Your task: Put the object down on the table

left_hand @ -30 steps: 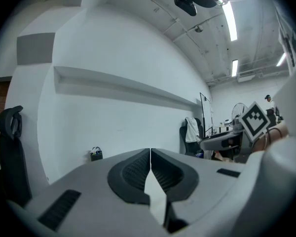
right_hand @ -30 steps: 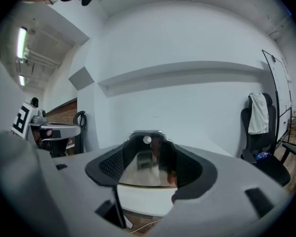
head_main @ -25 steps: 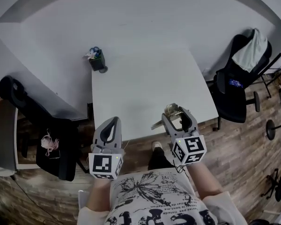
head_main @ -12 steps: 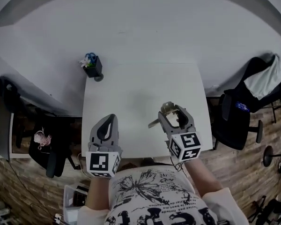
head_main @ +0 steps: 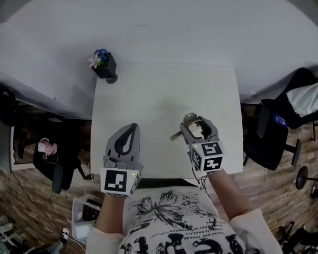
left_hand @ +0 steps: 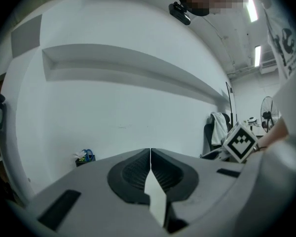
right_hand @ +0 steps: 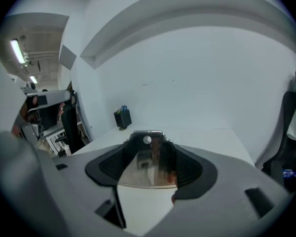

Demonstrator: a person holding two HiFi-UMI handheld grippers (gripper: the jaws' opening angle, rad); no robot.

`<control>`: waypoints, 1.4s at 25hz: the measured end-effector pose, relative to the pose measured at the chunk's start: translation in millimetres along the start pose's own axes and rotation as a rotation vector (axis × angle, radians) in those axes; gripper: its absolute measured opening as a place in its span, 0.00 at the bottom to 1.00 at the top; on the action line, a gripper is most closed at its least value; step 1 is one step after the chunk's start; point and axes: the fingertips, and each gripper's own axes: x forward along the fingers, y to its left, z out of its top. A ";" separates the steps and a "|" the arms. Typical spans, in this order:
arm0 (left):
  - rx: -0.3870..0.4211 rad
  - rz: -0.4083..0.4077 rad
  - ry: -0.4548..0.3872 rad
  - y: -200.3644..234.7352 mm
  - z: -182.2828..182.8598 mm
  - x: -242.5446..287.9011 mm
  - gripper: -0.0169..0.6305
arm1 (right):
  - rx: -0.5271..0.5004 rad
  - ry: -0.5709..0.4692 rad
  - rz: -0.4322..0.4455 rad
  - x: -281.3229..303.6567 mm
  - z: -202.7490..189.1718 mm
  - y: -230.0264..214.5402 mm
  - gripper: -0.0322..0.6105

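Observation:
My right gripper [head_main: 196, 123] is shut on a shiny metal object [head_main: 191, 121], and a thin handle-like part [head_main: 175, 136] sticks out to its left. It hangs over the near right part of the white table [head_main: 164, 89]. In the right gripper view the mirror-like metal object [right_hand: 148, 164] fills the gap between the dark pads [right_hand: 190, 167] of the right gripper [right_hand: 148, 138]. My left gripper [head_main: 131, 127] is shut and holds nothing, over the table's near left part. In the left gripper view the jaws of the left gripper [left_hand: 150, 153] meet along one line.
A black pen holder [head_main: 103, 65] with a small flower stands at the table's far left corner, and shows as the pen holder [right_hand: 122, 117] ahead of the right gripper. Black office chairs stand right [head_main: 286, 120] and left [head_main: 53, 160] of the table. A white wall is behind.
Both grippers have come forward from the table's near edge to over its near part. The right one has sunk lower, still holding the metal object.

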 end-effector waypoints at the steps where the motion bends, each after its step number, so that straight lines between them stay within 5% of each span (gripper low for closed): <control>1: -0.002 -0.012 0.019 0.9 -5.2 2.6 0.05 | 0.006 0.026 -0.002 8.3 -6.2 -1.9 0.49; 6: 0.002 -0.060 0.103 5.1 -34.8 15.6 0.05 | 0.047 0.179 -0.001 56.2 -43.7 -8.0 0.49; 17: -0.065 -0.092 0.140 31.9 -67.2 27.7 0.04 | 0.128 0.422 -0.080 119.5 -99.5 -10.8 0.49; 35: -0.094 -0.071 0.151 61.3 -90.1 35.8 0.04 | 0.085 0.605 -0.155 135.1 -128.2 -9.3 0.50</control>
